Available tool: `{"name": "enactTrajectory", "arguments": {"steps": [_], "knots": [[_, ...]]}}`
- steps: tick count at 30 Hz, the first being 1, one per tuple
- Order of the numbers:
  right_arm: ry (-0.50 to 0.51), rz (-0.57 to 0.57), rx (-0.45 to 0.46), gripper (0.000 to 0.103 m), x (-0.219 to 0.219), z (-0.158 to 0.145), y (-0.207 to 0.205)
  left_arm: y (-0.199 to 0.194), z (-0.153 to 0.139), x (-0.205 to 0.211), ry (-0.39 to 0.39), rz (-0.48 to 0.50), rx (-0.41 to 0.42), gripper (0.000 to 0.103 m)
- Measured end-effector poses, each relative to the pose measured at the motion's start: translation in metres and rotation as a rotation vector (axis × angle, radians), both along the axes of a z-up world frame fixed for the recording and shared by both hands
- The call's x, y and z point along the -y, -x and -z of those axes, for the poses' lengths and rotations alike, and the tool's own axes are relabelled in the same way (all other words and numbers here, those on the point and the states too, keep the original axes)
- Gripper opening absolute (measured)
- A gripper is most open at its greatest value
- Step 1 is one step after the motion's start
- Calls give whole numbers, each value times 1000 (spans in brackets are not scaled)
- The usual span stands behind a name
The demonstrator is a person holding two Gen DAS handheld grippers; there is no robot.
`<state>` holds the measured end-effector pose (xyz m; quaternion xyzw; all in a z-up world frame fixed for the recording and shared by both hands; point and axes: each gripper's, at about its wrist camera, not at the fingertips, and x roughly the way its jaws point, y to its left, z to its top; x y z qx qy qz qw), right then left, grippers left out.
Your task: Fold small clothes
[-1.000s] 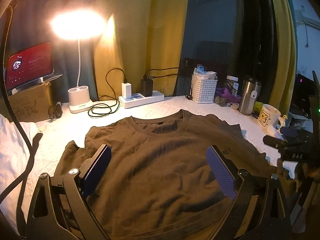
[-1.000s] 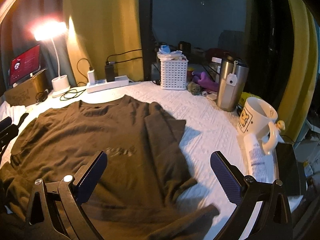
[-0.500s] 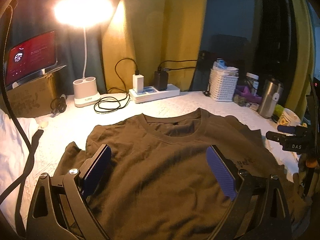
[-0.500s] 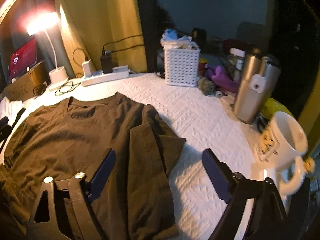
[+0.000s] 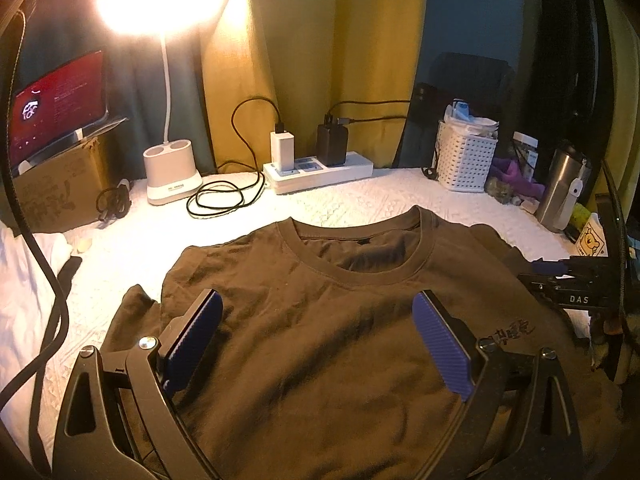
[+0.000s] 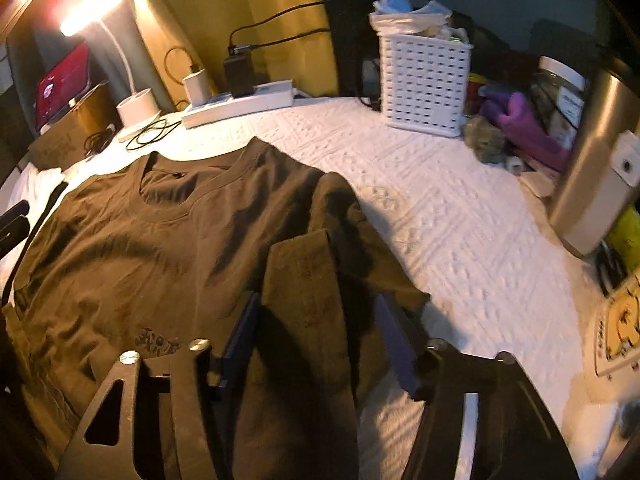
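Observation:
A dark brown T-shirt (image 5: pixel 320 320) lies front up on the white textured table cover, collar toward the back; it also shows in the right wrist view (image 6: pixel 160 260). My left gripper (image 5: pixel 316 340) is open above the shirt's chest, holding nothing. My right gripper (image 6: pixel 316 332) has its blue pads on either side of the shirt's folded-over right sleeve (image 6: pixel 304 288), partly closed around it but with a gap; the pads do not visibly pinch the cloth. The right gripper also shows at the right edge of the left wrist view (image 5: pixel 572 284).
At the back stand a lit desk lamp (image 5: pixel 172 176), a power strip with chargers (image 5: pixel 316 168), a white basket (image 6: pixel 424 80), a steel tumbler (image 6: pixel 600 168) and a mug (image 5: pixel 592 236). A cardboard box with a red screen (image 5: pixel 56 184) is at far left.
My right gripper has moved forward and down over the folded sleeve and its jaws have narrowed around it. My left gripper has moved slightly forward over the shirt, still open.

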<state>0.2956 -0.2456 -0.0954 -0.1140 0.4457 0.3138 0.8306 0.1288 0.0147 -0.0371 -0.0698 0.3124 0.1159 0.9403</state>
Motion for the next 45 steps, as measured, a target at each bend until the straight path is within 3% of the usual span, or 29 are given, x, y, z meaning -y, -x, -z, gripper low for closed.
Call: {"name": "enactTrajectory", "arguments": {"steps": [2, 3, 7, 19, 21, 32, 39, 45], "knots": [[6, -12, -11, 40, -4, 4, -2, -2, 1, 0, -1, 0, -6, 95], [17, -14, -8, 26, -5, 6, -2, -2, 0, 1, -4, 0, -8, 95], [18, -23, 16, 15, 0, 2, 1, -4, 1, 1, -6, 1, -12, 95], [18, 223, 71, 12, 68, -23, -6, -9, 1, 6, 7, 31, -12, 95], [14, 257, 73, 6, 78, -26, -5, -8, 0, 7, 5, 37, -8, 95], [7, 381, 213, 3, 103, -81, 4, 4, -15, -7, 1, 15, 55, 95], [19, 385, 260, 4, 96, -110, 25, 11, -17, -29, 14, -10, 72, 95], [24, 326, 275, 4, 57, -123, 37, 22, -16, -44, 32, -24, 87, 95]]}}
